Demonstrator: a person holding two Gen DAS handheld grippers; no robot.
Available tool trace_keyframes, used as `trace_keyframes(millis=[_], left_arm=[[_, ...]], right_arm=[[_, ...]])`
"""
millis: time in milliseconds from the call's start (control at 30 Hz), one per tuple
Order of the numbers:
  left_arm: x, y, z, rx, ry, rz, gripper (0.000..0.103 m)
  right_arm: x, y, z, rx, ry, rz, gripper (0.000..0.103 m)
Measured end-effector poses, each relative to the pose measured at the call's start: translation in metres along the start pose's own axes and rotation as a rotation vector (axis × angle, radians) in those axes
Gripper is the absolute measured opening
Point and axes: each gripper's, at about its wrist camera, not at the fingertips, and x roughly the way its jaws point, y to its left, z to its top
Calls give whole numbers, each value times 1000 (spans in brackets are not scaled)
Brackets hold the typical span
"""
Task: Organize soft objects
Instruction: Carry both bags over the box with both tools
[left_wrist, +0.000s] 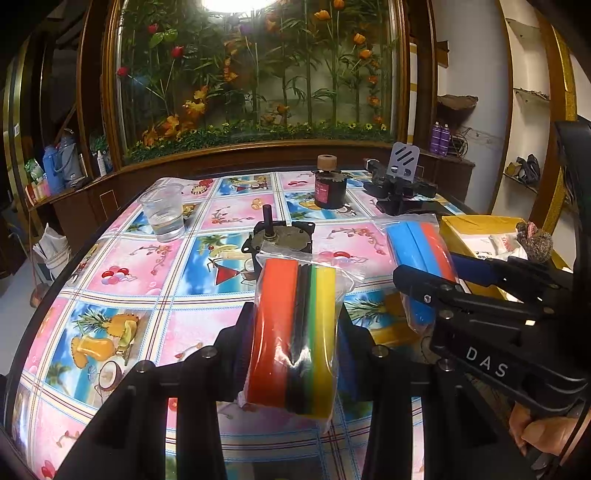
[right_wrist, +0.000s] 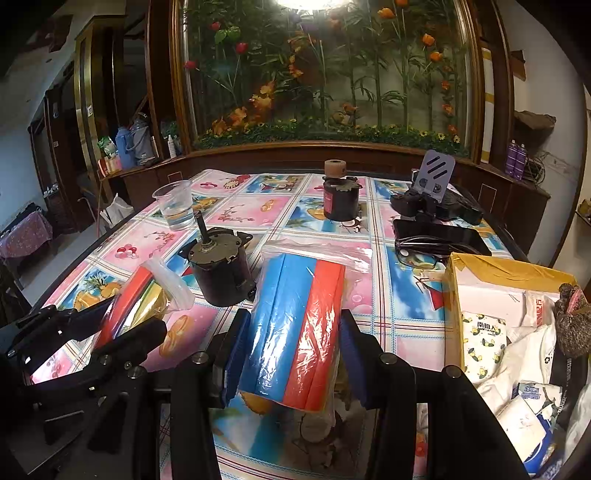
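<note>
Gripping a bagged sponge pack (left_wrist: 295, 339) above the patterned table (left_wrist: 122, 280), the left claw (left_wrist: 295, 354) could lose it if the slick plastic slides. Beside the cardboard box (right_wrist: 491, 273), the right claw (right_wrist: 291, 354) clamps a blue-and-red pack (right_wrist: 295, 325); a flower mural fills the room's back wall.

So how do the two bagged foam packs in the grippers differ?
Colours: the clear bag of red, black, green and yellow foam strips has four colours; the clear bag of blue and red foam strips has two.

Holder: the first is clamped in the left gripper, the second in the right gripper.

Bulk: the blue and red pack looks thicker.

Shared: both are in clear plastic bags, held above the patterned tablecloth.
</note>
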Motion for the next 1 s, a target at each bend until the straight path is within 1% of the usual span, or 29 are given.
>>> trace_keyframes(millis=[733,833,933,1000], left_arm=[[-2,0,0,10,-10,20,39],[-4,-1,3,-23,-16,-4,39],[-2,-9,9,-67,-9,-72,39],[-1,-22,11,-71,-9,-109,39]], right_arm=[[-10,-1,1,5,-22,-22,51],[-16,-9,6,29,-44,-31,51],[-28,-28,14,97,-83,-37,51],[-41,-44,19,146,-122,-58,51]])
